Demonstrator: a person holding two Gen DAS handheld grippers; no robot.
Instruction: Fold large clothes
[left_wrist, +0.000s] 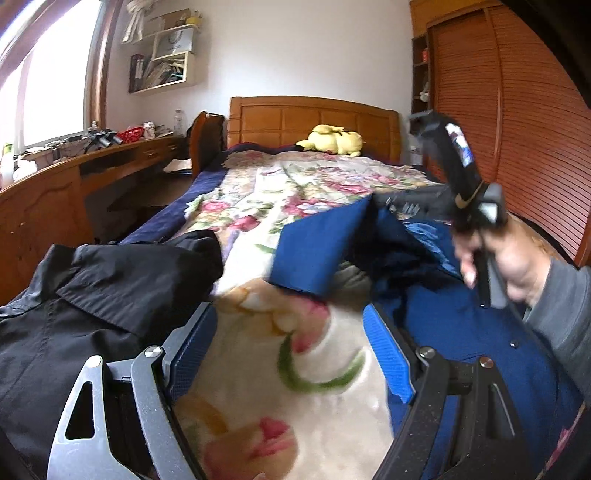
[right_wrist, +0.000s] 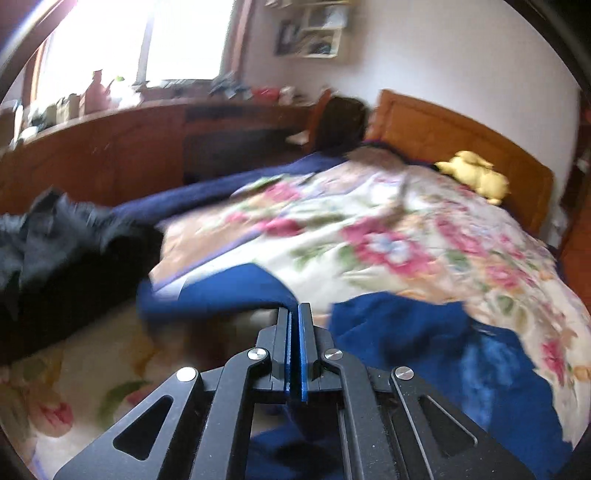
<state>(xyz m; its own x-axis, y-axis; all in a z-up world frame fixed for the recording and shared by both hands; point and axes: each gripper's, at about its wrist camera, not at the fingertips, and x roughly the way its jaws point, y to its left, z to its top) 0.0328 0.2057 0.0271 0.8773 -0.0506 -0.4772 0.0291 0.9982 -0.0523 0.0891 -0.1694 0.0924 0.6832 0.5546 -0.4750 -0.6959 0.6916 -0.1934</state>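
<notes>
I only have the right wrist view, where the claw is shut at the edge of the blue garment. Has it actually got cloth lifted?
Observer: It looks so. In the left wrist view, the right claw holds a corner of the blue garment raised in a peak above the floral blanket.
Operator: What is the left claw doing?
Observer: The left claw is open over the blanket, with nothing between its fingers.
Operator: And the black garment at my left edge?
Observer: The black garment lies just to the left of the left claw, with its collar showing on top.
</notes>
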